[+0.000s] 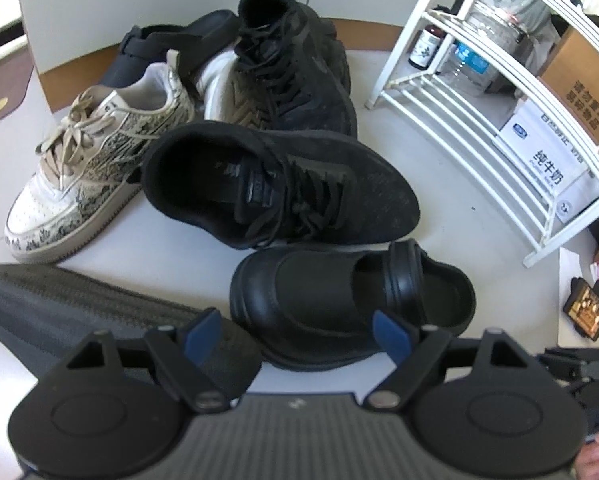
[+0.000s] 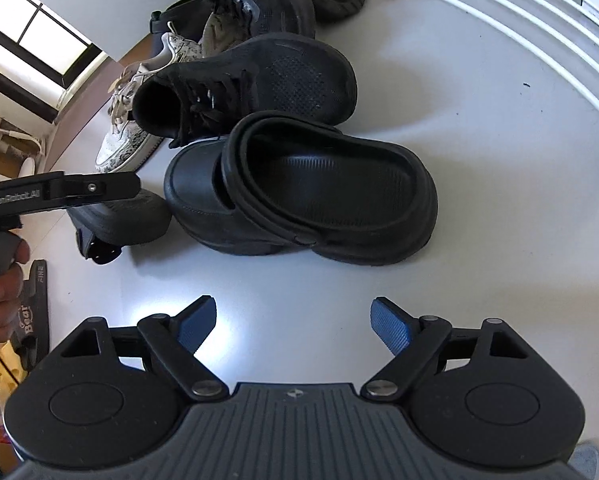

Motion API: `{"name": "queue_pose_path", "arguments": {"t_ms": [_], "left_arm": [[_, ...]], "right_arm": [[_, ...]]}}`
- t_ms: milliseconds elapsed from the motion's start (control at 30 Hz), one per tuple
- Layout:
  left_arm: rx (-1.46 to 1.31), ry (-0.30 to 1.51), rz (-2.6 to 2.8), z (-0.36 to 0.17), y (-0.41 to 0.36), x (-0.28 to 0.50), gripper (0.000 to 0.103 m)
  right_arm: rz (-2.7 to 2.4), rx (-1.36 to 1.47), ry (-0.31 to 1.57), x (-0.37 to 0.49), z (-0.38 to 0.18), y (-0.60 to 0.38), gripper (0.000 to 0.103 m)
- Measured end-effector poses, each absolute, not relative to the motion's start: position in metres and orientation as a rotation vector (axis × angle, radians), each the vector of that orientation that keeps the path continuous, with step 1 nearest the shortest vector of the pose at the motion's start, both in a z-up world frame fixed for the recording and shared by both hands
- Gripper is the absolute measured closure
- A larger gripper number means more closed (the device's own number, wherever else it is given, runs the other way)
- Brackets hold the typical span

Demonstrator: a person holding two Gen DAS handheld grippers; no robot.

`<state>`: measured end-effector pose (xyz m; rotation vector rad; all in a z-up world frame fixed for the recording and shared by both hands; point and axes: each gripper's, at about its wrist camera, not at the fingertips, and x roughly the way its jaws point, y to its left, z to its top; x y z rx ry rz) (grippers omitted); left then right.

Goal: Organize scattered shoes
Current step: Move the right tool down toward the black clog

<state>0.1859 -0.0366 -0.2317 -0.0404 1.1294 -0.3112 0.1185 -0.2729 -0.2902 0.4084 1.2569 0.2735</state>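
black rubber clog [image 2: 299, 188] lies on the pale floor [image 2: 479, 200], nearest to both tongs, with its heel opening toward the right wrist camera; i think this is why both point at it, it is the easiest shoe to take first. just behind it, touching, is a black laced sneaker [image 2: 251, 88], then a white patterned sneaker [image 1: 95, 168] and a heap of more dark shoes [image 1: 295, 64], all scattered and not in pairs. the right gripper [image 2: 293, 322] stands wide with nothing between its blue pads, apart from the clog. the left gripper [image 1: 297, 334] is wide and empty too, above a grey shoe sole [image 1: 99, 312]. a white rack [image 1: 499, 128] stands beside the heap, probably the place for the shoes.
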Motion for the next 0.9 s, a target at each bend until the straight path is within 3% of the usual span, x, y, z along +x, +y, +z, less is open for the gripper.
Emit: {"name": "queue_pose_path", "arguments": {"t_ms": [167,267,400,800,900], "left_arm": [[-0.055,1.13,-0.306,-0.231,-0.033,0.188,0.018],[-0.067,1.129,-0.288,-0.23,-0.029,0.192,0.018],[-0.067,1.128,-0.267,-0.23,-0.026,0.195,0.018],[-0.039,1.133,-0.232,-0.209,-0.012,0.177,0.016],[-0.105,1.139,-0.21,-0.208,-0.004,0.171,0.016]], "right_arm": [[0.252,0.437,1.276,0.133,-0.31,-0.272,0.026],[0.277,0.495,1.271,0.139,-0.314,-0.269,0.025],[0.27,0.566,1.247,0.148,-0.318,-0.26,0.014],[0.039,0.684,1.236,0.162,-0.335,-0.256,0.013],[0.03,0.664,1.201,0.165,-0.331,-0.262,0.018]]}}
